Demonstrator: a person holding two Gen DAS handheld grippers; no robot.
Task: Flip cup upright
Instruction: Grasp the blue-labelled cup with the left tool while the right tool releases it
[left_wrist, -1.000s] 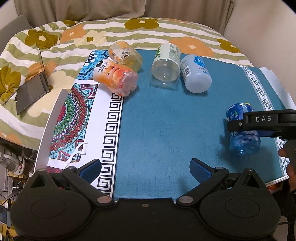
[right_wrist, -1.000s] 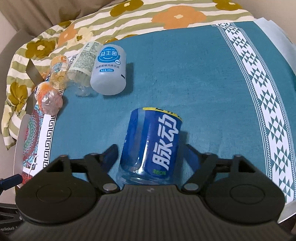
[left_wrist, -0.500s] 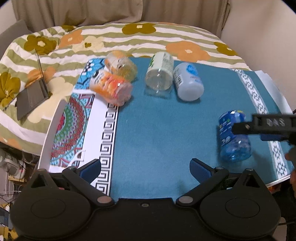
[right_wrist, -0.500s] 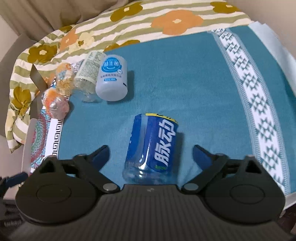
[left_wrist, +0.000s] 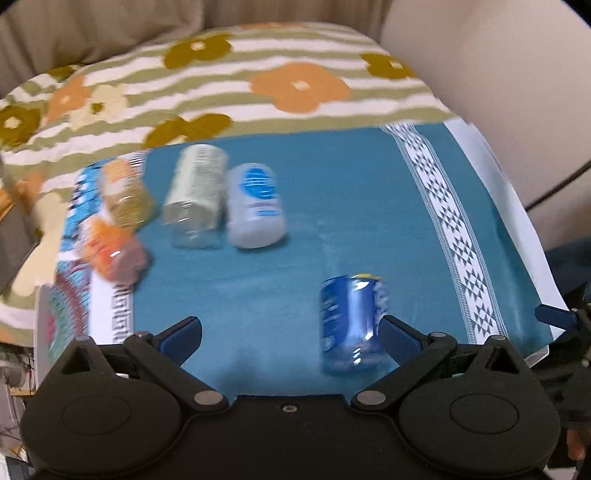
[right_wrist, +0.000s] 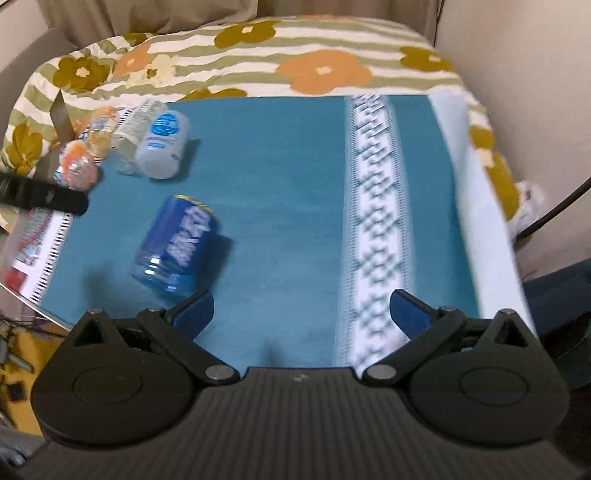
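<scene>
1. My left gripper (left_wrist: 290, 330) is spread wide and holds nothing.
2. My right gripper (right_wrist: 301, 308) is spread wide too, with nothing in it.
3. The blue cup (left_wrist: 351, 323) lies on its side on the teal cloth (left_wrist: 351, 206), near the front edge.
4. The cup sits just inside my left gripper's right finger (left_wrist: 400, 336). I cannot tell if they touch.
5. From my right side, the cup (right_wrist: 179, 251) lies just past my left finger (right_wrist: 194, 308), not between the two.
6. Farther back lie a white bottle (left_wrist: 255, 206), a clear bottle (left_wrist: 195, 201), a yellow one (left_wrist: 125, 195) and an orange one (left_wrist: 114, 253), all on their sides.
7. Nothing lies between the cup and me.
</scene>
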